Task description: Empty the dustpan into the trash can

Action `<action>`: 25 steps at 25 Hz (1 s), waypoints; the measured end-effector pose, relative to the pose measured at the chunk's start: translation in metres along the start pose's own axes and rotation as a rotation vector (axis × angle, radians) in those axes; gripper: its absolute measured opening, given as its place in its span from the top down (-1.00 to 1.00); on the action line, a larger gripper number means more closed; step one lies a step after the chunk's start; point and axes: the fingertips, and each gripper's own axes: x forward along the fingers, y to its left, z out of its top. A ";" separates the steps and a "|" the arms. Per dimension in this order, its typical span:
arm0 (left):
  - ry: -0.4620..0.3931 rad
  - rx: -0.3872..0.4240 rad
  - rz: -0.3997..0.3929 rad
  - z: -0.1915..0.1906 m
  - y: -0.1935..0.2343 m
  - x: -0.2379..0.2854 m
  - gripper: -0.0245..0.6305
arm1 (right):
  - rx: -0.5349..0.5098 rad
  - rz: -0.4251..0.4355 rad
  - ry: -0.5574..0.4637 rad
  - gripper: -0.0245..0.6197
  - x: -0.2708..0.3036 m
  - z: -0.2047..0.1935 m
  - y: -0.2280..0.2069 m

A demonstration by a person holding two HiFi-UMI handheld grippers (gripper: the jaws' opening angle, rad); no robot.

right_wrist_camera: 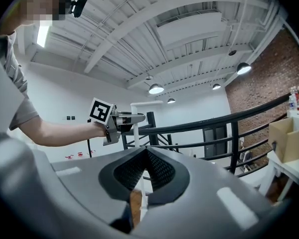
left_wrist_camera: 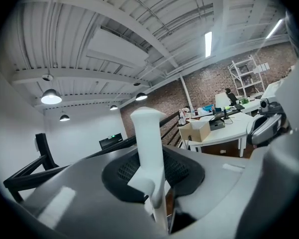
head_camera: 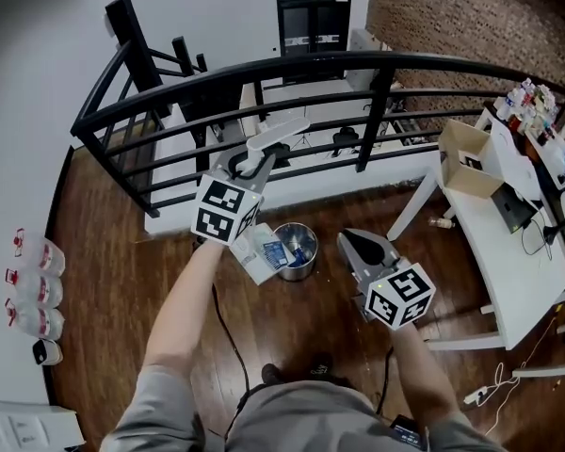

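In the head view my left gripper point(head_camera: 251, 163) is shut on the white handle point(head_camera: 281, 134) of the dustpan, which sticks up and to the right past the jaws. The white pan point(head_camera: 255, 253) hangs below the marker cube, tilted against the left rim of the round metal trash can point(head_camera: 298, 251), which has blue scraps inside. The left gripper view shows the handle point(left_wrist_camera: 148, 133) upright, clamped between the dark pads of the left gripper point(left_wrist_camera: 154, 176). My right gripper point(head_camera: 360, 243) hovers right of the can, shut and empty. The right gripper view shows its jaws point(right_wrist_camera: 147, 152) meeting and the left gripper point(right_wrist_camera: 120, 119) beyond.
A curved black railing point(head_camera: 292, 69) runs behind the can over a drop. A white table point(head_camera: 508, 252) with a cardboard box point(head_camera: 466, 158) and a laptop stands at the right. Bottles point(head_camera: 38, 290) line the left wall. Cables lie on the wooden floor point(head_camera: 122, 252).
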 end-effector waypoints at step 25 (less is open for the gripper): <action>0.033 0.173 -0.196 -0.001 -0.112 0.063 0.68 | 0.023 -0.087 -0.003 0.93 -0.072 -0.012 -0.057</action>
